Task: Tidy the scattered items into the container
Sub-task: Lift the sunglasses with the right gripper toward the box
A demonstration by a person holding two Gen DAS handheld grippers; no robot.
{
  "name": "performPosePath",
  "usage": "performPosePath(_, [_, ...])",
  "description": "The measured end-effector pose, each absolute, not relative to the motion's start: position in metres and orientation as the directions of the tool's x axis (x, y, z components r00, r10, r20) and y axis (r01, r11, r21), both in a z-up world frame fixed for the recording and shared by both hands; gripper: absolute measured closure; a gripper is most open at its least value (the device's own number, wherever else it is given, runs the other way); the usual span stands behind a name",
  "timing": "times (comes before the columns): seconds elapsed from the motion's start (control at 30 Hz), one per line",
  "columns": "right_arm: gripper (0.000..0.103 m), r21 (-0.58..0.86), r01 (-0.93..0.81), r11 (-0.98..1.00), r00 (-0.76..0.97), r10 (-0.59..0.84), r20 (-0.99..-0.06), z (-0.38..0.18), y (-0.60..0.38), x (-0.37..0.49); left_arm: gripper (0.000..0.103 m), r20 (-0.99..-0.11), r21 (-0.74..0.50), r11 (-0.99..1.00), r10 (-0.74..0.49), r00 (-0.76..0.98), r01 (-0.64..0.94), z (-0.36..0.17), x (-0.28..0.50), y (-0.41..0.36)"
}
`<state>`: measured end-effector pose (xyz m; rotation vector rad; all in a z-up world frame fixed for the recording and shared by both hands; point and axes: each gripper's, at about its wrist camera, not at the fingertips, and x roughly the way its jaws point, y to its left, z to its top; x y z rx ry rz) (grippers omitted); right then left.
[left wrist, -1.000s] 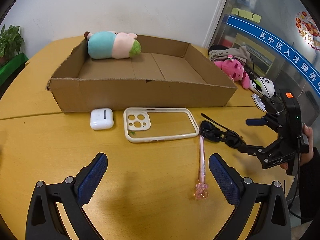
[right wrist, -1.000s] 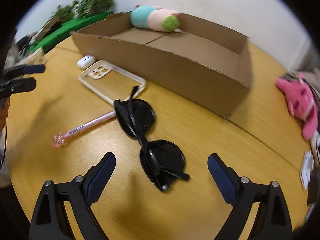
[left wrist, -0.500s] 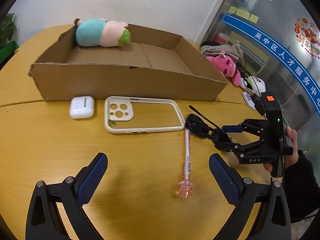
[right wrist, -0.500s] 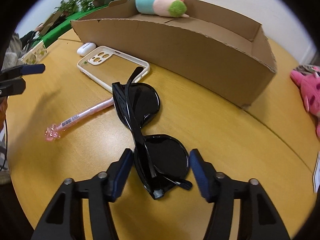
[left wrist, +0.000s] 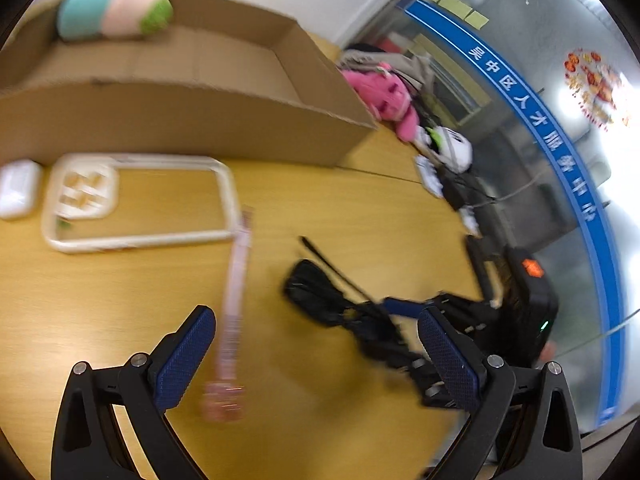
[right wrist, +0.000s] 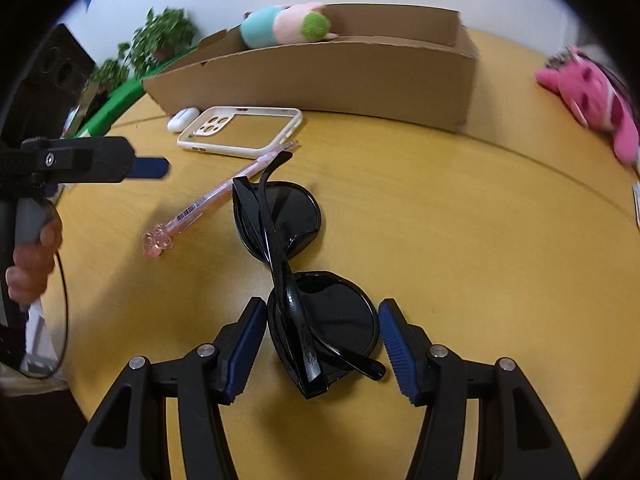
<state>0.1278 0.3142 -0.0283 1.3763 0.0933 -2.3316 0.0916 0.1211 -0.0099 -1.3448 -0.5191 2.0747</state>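
Black folded sunglasses point(right wrist: 296, 280) lie on the yellow table. My right gripper point(right wrist: 322, 344) has its pads closed against both sides of the near lens. A pink pen point(right wrist: 216, 200) with a bear top lies left of them. My left gripper point(left wrist: 316, 360) is open above the table, the pen point(left wrist: 234, 308) just inside its left finger. A cream phone case point(left wrist: 136, 200) and a white earbud case point(left wrist: 18, 188) lie in front of the cardboard box point(left wrist: 200, 120). A teal and pink plush point(left wrist: 112, 8) lies in the box's far corner.
A pink plush toy point(right wrist: 592, 96) and a white object point(left wrist: 452, 148) lie on the table to the right of the box, with cables nearby. Potted plants point(right wrist: 160, 44) stand beyond the table's left side. A glass wall with a blue strip point(left wrist: 560, 132) runs along the right.
My right gripper has closed in from wide open onto the near lens of the sunglasses. My left gripper has swung right and nearer the pen and sunglasses.
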Motion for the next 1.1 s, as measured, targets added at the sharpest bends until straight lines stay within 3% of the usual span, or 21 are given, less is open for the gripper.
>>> performPosePath(0.13, [0.046,0.192,0.35,-0.917,-0.427,-0.338,-0.839,-0.028,0.323,0.137,0.0,-0.622,-0.716,-0.652,0.758,-0.197,-0.247,-0.016,0.084,0.146])
performPosePath(0.33, [0.046,0.297,0.259,-0.919,-0.446,-0.386,-0.807,-0.029,0.343,0.146,0.004,-0.641,-0.733,-0.657,0.754,-0.144,-0.178,-0.033,0.074,0.175])
performPosePath(0.43, [0.046,0.306,0.259,-0.916,-0.453,-0.395,-0.799,-0.03,0.342,0.152,0.015,-0.649,-0.734,-0.661,0.75,-0.127,-0.155,-0.04,0.067,0.184])
performPosePath(0.57, [0.046,0.311,0.246,-0.918,-0.466,-0.394,-0.793,-0.03,0.34,0.155,0.048,-0.665,-0.728,-0.671,0.741,-0.089,-0.139,-0.048,0.064,0.193])
performPosePath(0.63, [0.046,0.305,0.242,-0.921,-0.47,-0.386,-0.794,-0.03,0.339,0.156,0.057,-0.671,-0.725,-0.676,0.737,-0.084,-0.135,-0.05,0.064,0.193])
performPosePath(1.1, [0.046,0.222,0.278,-0.935,-0.571,-0.346,-0.745,0.018,0.316,0.142,0.07,-0.614,-0.721,-0.639,0.769,-0.18,-0.268,0.017,0.047,0.169])
